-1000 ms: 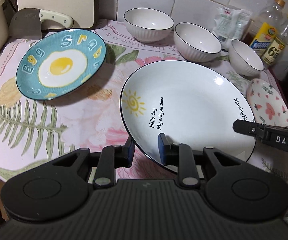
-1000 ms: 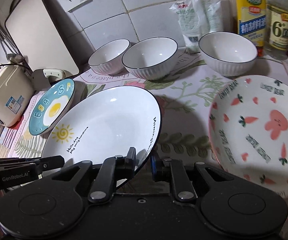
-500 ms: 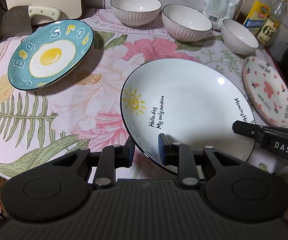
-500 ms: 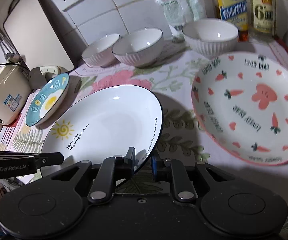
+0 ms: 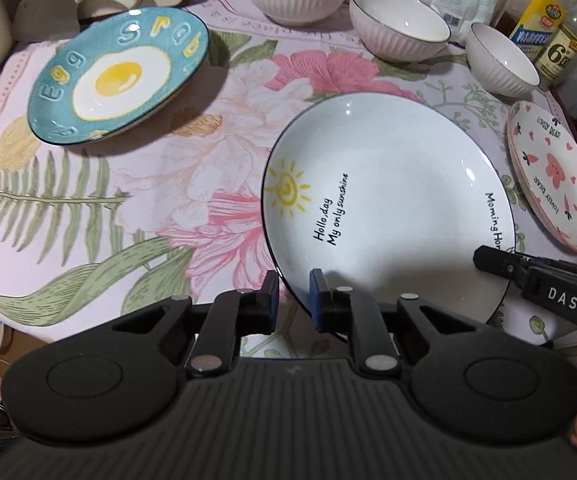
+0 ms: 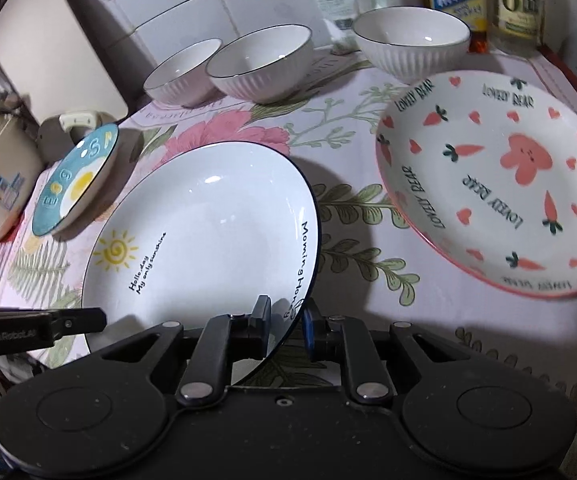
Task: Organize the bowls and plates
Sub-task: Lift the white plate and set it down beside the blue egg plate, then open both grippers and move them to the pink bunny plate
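Jaws of my left gripper [image 5: 293,294] are closing on the near rim of the white sun plate [image 5: 388,200]; my right gripper [image 6: 286,322] already clamps the opposite rim. Plate sits mid-cloth, between egg plate [image 5: 118,76] and bear plate [image 6: 496,184]. Two-handed lift is now feasible.

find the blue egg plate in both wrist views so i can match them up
Left wrist: the blue egg plate sits upper left, on the floral cloth.
Right wrist: it lies at the left edge, seen edge-on.
Shared landmark: the white sun plate, lying beside it in both.
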A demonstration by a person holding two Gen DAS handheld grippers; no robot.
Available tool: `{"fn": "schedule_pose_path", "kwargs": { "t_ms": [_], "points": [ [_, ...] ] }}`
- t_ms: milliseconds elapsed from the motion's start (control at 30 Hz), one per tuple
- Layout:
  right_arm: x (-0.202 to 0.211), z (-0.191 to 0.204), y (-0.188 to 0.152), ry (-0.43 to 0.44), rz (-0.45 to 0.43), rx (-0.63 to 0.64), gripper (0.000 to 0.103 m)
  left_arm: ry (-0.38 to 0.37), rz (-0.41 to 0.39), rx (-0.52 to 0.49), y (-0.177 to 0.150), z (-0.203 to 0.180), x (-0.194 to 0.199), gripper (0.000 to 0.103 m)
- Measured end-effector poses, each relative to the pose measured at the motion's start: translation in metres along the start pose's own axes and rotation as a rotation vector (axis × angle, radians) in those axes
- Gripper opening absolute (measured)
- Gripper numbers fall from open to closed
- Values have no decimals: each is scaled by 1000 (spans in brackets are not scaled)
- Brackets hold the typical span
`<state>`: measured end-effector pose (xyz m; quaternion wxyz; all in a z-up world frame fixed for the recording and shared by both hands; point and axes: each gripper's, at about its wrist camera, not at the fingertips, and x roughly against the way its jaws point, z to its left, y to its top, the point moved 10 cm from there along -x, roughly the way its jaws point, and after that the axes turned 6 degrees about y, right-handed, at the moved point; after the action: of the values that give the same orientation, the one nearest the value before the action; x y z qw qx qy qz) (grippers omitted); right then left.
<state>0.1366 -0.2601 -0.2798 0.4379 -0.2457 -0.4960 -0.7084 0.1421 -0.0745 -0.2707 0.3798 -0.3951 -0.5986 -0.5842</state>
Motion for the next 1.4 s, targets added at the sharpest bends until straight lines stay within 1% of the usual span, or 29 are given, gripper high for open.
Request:
{"fn": "schedule_pose_path", "kwargs": {
  "t_ms": [67, 167, 200, 233, 267, 300, 367, 500, 600, 667, 700, 733, 800, 900, 1033, 1100, 1167, 1233, 1400],
  "points": [
    [1, 2, 0, -14, 9, 13, 20, 11, 0, -4, 1, 0, 5, 13],
    [5, 5, 3, -60, 27, 43, 20, 22, 16, -5, 1, 1, 12, 13],
    [9, 6, 4, -60, 25, 39, 26, 31, 24, -2, 0, 2, 16, 13],
    [11, 7, 6, -37, 33, 16, 38, 42, 31, -4, -1, 2, 20, 13],
    [13, 8, 5, 8, 44, -18, 43, 57, 35, -11, -1, 4, 25, 14],
    [17, 9, 5, 40, 44, -50, 45, 72, 32, -17, -1, 5, 31, 14],
    [28, 11, 7, 58, 26, -61, 45, 74, 12, -28, 0, 5, 46, 16],
    [54, 26, 7, 84, -2, -14, 46, 57, 10, -47, -3, 3, 73, 18],
    [77, 34, 7, 82, -30, 14, 52, 66, 18, -58, -6, -1, 97, 26],
    [93, 38, 8, 88, -51, 33, 53, 80, -4, -87, -8, -4, 115, 40],
    [100, 41, 7, 93, -58, 44, 54, 88, -15, -106, -8, -7, 124, 41],
    [108, 43, 6, 94, -63, 56, 59, 90, -28, -118, -9, -9, 133, 42],
    [123, 47, 5, 86, -77, 79, 67, 74, -32, -127, -12, -14, 147, 44],
    [142, 47, 3, 64, -86, 103, 67, 40, -24, -132, -17, -23, 163, 49],
    [168, 38, 1, 13, -98, 105, 68, 23, -23, -158, -22, -39, 177, 54],
    [178, 32, 0, 0, -92, 106, 69, 22, -17, -170, -25, -46, 181, 56],
    [186, 30, -2, -11, -68, 125, 69, 41, -21, -185, -26, -51, 185, 60],
    [196, 27, -2, -52, -67, 140, 71, 49, -24, -204, -25, -59, 188, 65],
    [216, 20, 0, -111, -54, 173, 72, 42, -34, -245, -22, -82, 193, 67]
  ]
}}
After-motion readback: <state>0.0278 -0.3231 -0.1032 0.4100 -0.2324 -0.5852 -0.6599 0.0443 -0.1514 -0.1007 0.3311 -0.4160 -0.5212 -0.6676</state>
